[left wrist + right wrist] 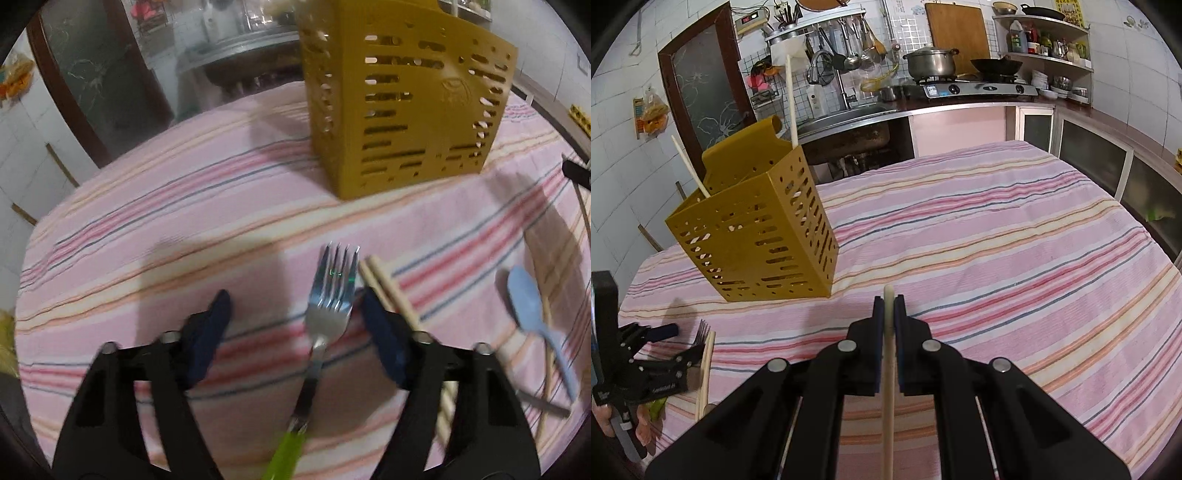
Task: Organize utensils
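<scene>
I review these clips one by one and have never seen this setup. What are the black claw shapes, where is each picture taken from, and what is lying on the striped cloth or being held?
No robot here: a person holds a black two-finger tool in each hand, each with a camera looking along its fingers. The left view shows the left tool open over a metal fork with a green handle, beside pale wooden chopsticks and a light blue plastic spoon on the pink striped tablecloth. The right view shows the right tool shut on one pale chopstick. The perforated mustard-yellow plastic utensil holder already holds chopsticks.
</scene>
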Demonstrator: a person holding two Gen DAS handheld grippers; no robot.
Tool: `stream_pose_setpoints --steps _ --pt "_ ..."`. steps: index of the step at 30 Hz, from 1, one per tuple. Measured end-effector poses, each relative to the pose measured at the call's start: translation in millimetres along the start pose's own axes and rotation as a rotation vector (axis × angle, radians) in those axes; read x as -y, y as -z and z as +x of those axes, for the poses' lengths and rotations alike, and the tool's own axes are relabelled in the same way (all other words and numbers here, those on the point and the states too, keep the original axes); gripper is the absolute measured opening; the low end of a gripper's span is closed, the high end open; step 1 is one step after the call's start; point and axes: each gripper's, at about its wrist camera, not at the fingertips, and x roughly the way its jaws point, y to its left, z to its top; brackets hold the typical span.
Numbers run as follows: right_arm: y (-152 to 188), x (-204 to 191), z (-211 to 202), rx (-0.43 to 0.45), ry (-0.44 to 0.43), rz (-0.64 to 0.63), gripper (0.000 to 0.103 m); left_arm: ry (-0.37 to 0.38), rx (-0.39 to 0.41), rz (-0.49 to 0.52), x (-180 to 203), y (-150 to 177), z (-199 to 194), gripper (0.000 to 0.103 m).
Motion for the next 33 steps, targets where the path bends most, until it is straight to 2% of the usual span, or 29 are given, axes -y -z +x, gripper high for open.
stream_pose_setpoints --steps 4,8,15,21,25,28,33 --pt "-3.9 -2.9 -0.5 0.008 -0.004 -0.006 0.006 0.019 -0.004 0.000 2.8 -9.6 3.7 0.045" --pt "-6.9 -7.7 -2.7 0.021 -0.011 -0.016 0.006 0.033 -0.004 0.000 4.6 -16.7 4.8 0.020" --pt "-9.1 -14.4 -19.3 0.067 -0.022 -0.036 0.006 0.012 0.053 -0.059 -2.1 -10.2 -15.1 0.020" --pt "-14.7 -23.7 -42.8 0.143 -0.037 -0.056 0.006 -0.049 0.214 -0.161 -19.7 -5.2 -74.9 0.020" --pt "-20.5 -30.4 -59.7 0.202 -0.043 -0.077 0.006 -0.101 0.343 -0.188 -22.5 0.3 -122.0 0.020" --pt "-23.0 -35.5 -71.0 0.252 -0.037 -0.098 0.006 -0.111 0.424 -0.215 -20.2 5.9 -155.0 0.020" --pt "-24.2 -40.3 -84.0 0.323 -0.049 -0.114 0.006 -0.158 0.527 -0.227 -9.8 12.1 -183.7 0.018"
